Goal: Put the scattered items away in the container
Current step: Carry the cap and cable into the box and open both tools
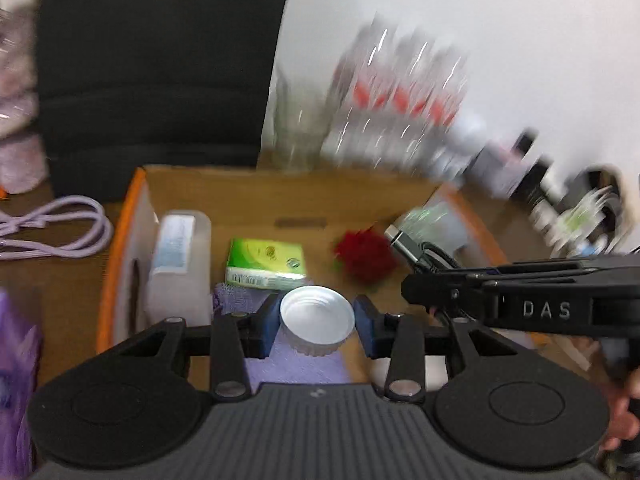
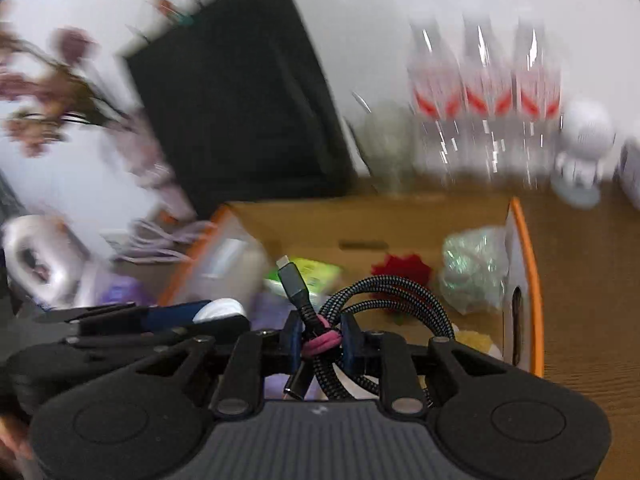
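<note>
An open cardboard box (image 1: 304,196) with orange edges holds a translucent bottle (image 1: 178,264), a green tissue pack (image 1: 266,262), a red flower (image 1: 364,256), a purple cloth (image 1: 296,364) and a clear bag (image 2: 472,272). My left gripper (image 1: 316,322) is shut on a white cap (image 1: 318,318) above the box. My right gripper (image 2: 320,340) is shut on a coiled braided cable (image 2: 360,308) bound by a pink tie, also above the box (image 2: 400,216). The right gripper shows in the left wrist view (image 1: 520,300), close to the right of the left one.
A lilac cable (image 1: 60,228) lies on the wooden table left of the box. A black monitor (image 1: 160,60), a glass (image 1: 296,132) and several water bottles (image 1: 400,100) stand behind it. A white figurine (image 2: 580,152) stands at the back right. Both views are motion-blurred.
</note>
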Demonstrator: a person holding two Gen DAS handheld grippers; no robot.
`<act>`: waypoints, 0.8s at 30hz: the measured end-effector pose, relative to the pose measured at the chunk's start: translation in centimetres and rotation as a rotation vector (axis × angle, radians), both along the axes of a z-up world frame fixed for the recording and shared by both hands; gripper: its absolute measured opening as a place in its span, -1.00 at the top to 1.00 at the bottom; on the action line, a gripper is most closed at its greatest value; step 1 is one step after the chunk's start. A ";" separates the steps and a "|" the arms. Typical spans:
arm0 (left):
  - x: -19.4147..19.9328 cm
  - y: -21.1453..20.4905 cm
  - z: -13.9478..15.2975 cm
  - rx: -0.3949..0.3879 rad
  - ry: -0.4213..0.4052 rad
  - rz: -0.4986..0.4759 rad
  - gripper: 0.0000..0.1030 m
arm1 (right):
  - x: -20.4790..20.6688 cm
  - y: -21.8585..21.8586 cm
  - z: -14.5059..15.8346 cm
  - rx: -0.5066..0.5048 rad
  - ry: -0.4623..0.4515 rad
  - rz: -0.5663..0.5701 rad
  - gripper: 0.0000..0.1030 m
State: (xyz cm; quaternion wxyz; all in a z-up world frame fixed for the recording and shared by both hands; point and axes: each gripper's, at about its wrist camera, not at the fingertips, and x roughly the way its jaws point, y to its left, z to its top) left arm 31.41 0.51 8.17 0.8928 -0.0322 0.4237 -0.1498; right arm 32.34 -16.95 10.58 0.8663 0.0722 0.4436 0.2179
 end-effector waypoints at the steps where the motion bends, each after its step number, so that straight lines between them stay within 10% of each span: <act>1: 1.0 -0.5 -0.8 0.043 0.018 -0.008 0.21 | 1.1 0.4 -1.0 -0.018 0.045 0.006 0.62; 5: 2.9 -1.5 -3.4 0.189 0.030 0.019 0.08 | 3.7 2.2 -3.8 -0.121 0.093 0.008 0.61; 16: 3.4 1.9 -4.4 0.018 0.211 0.190 -0.48 | 5.8 1.2 -6.6 -0.032 0.127 0.029 0.58; 24: 0.0 2.5 1.0 -0.028 0.110 0.209 -0.65 | 1.9 -0.6 0.8 -0.084 0.019 -0.018 0.07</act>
